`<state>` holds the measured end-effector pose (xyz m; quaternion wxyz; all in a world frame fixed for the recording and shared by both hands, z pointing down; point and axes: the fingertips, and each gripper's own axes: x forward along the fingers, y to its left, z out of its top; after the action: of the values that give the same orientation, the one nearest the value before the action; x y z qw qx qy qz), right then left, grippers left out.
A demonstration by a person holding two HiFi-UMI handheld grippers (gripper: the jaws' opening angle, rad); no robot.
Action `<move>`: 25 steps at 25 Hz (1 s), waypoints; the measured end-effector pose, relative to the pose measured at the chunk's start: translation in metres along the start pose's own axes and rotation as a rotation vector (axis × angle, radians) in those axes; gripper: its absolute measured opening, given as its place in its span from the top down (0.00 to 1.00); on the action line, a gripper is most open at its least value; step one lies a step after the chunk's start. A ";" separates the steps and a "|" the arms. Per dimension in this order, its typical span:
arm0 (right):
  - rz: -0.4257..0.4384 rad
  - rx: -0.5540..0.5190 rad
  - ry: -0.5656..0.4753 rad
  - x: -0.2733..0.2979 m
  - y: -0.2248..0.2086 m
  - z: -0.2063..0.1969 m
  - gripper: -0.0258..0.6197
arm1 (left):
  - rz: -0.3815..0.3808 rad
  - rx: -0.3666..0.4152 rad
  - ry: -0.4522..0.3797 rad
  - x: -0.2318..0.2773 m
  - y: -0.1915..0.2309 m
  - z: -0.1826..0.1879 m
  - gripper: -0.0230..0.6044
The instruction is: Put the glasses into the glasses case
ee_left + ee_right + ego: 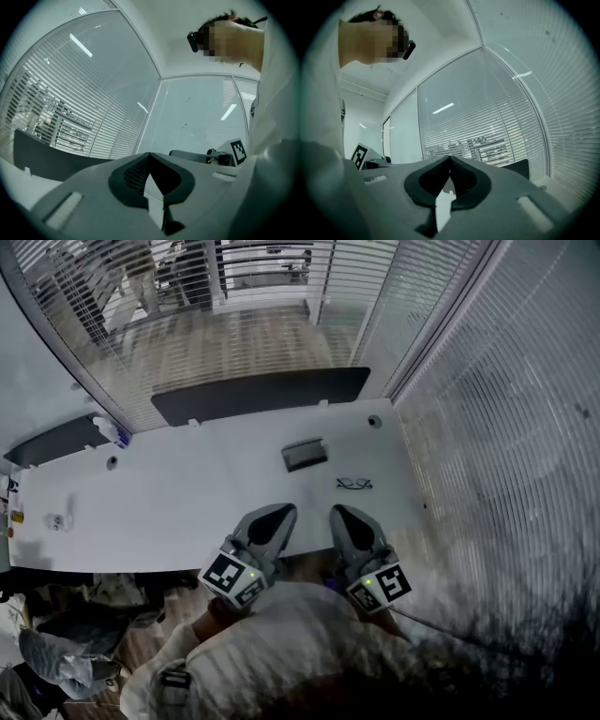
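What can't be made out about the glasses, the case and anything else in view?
- Glasses: head view, too small to tell whether the arms are folded.
- Glasses case: head view, too small to tell open from closed.
- Left tool and right tool: each fills the lower part of its own gripper view, so glasses and case do not show there.
- Small white item, head view far left: too small to identify.

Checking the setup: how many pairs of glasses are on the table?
1. The glasses lie on the white table, right of the glasses case and nearer the camera. Another could be hidden inside the case.
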<state>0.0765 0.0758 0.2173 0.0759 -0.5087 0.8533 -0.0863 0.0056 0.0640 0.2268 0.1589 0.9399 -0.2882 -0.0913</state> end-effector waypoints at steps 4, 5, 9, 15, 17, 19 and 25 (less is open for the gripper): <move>-0.019 0.000 0.001 0.021 -0.009 -0.008 0.96 | 0.004 -0.005 0.007 0.007 0.023 0.002 0.96; -0.020 0.000 0.001 0.024 -0.011 -0.007 0.96 | 0.003 -0.004 0.007 0.008 0.026 0.003 0.96; -0.022 -0.006 0.008 0.029 -0.015 -0.006 0.96 | 0.004 -0.001 0.010 0.012 0.032 0.006 0.96; -0.024 -0.014 -0.001 0.034 -0.031 -0.004 0.96 | 0.024 -0.013 -0.005 0.025 0.036 0.004 0.96; -0.027 -0.036 -0.006 0.033 -0.032 0.002 0.96 | 0.018 -0.013 -0.017 0.027 0.031 0.009 0.96; -0.030 -0.048 -0.004 0.033 -0.032 0.005 0.96 | 0.016 -0.007 -0.018 0.029 0.028 0.012 0.96; -0.030 -0.055 0.012 0.032 -0.038 0.002 0.96 | 0.010 -0.011 -0.010 0.038 0.029 0.007 0.96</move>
<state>0.0947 0.0299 0.2221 0.0555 -0.5228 0.8480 -0.0672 0.0197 0.0181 0.2269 0.1632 0.9371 -0.2931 -0.0968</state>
